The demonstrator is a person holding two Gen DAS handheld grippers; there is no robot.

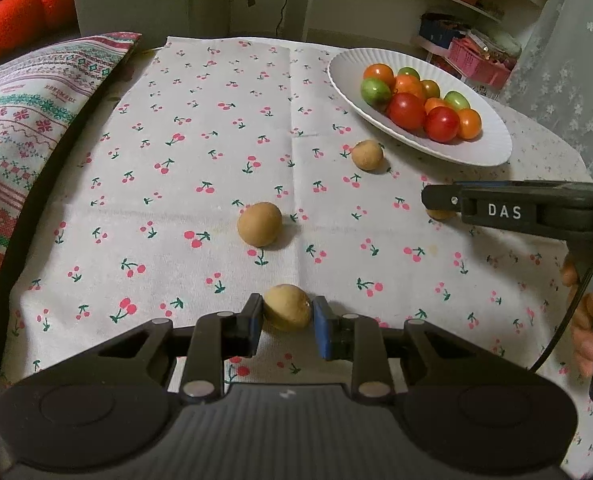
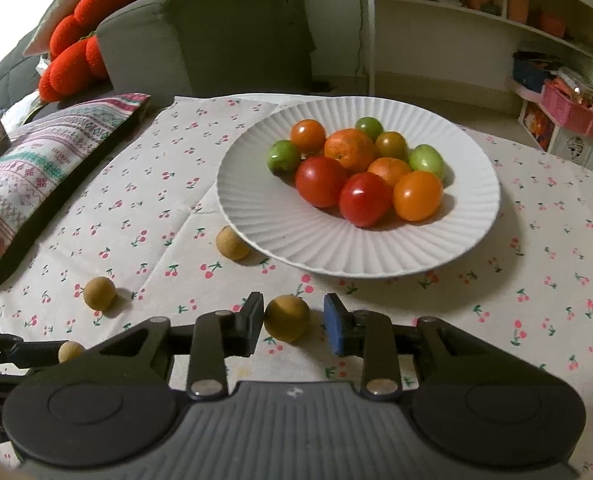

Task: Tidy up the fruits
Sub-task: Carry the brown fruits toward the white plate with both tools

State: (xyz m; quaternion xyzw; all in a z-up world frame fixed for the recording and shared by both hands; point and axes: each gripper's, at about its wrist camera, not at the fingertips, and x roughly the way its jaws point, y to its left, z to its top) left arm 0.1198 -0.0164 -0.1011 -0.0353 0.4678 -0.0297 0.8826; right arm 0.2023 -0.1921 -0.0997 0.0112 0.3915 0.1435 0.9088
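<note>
A white ribbed plate [image 1: 484,148] [image 2: 296,240] holds several red, orange and green tomatoes [image 1: 416,100] [image 2: 360,168]. Small tan round fruits lie on the cherry-print cloth. My left gripper [image 1: 288,320] is shut on one tan fruit [image 1: 287,307], both pads touching it. Two more tan fruits [image 1: 259,224] [image 1: 367,155] lie ahead of it. My right gripper [image 2: 294,322] is open around another tan fruit [image 2: 286,317]; the left pad is close to it, with a gap at the right pad. It shows side-on in the left wrist view [image 1: 440,200].
The cherry-print cloth [image 1: 200,128] covers the table. A patterned pillow [image 1: 20,128] [image 2: 28,176] lies along the left edge. A grey sofa with red cushions [image 2: 76,52] stands behind. White shelves and a pink basket [image 2: 572,112] are at the back right.
</note>
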